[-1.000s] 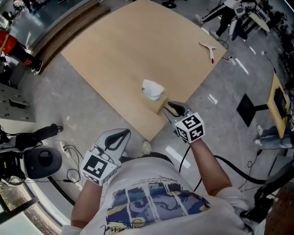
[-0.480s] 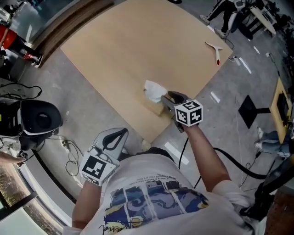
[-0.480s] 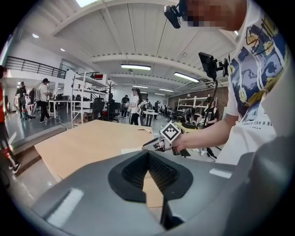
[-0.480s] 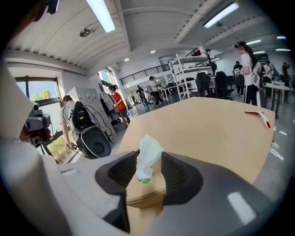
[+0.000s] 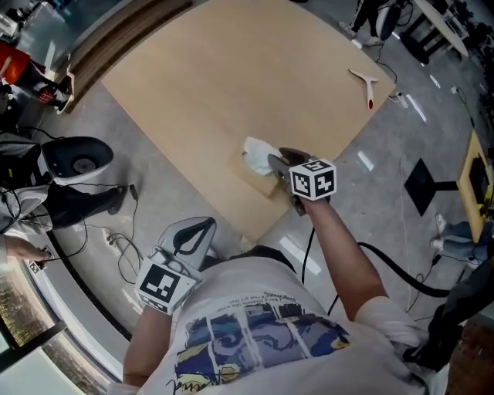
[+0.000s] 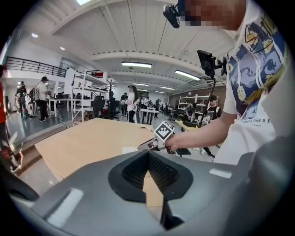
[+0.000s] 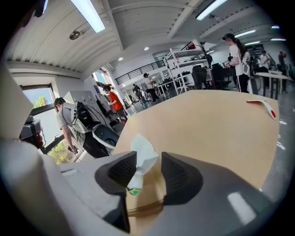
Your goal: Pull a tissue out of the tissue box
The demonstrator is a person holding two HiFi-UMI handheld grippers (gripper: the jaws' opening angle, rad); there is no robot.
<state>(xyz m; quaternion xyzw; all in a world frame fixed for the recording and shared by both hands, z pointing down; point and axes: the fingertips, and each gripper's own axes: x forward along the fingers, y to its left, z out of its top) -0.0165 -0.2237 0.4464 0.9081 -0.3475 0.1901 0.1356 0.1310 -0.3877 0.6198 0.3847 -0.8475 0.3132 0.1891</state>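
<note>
The person is wearing a white short-sleeved T-shirt (image 5: 255, 305) carrying a blue four-panel print (image 5: 258, 339). A black camera (image 6: 171, 13) is sitting at head height. At 7 o'clock, the left claw (image 5: 207, 225) is showing a pale grey shell, black ribbed pads and a black-and-white marker cube (image 5: 164, 283). A black cable (image 5: 384, 275) is trailing at 4 o'clock.

The tissue box (image 5: 255, 181) sits on the bench (image 5: 231, 85) near the edge closest to you, and the tissue (image 5: 256, 151) stands up out of its top. Your right gripper (image 5: 279, 160) is at the box's right side; its jaws have just been opening, and the tissue stands between them. A small tool (image 5: 364, 83) lies far off by the bench's right corner. Your left gripper (image 5: 207, 224) is off the bench, over the floor (image 5: 139, 162), close to your body.
</note>
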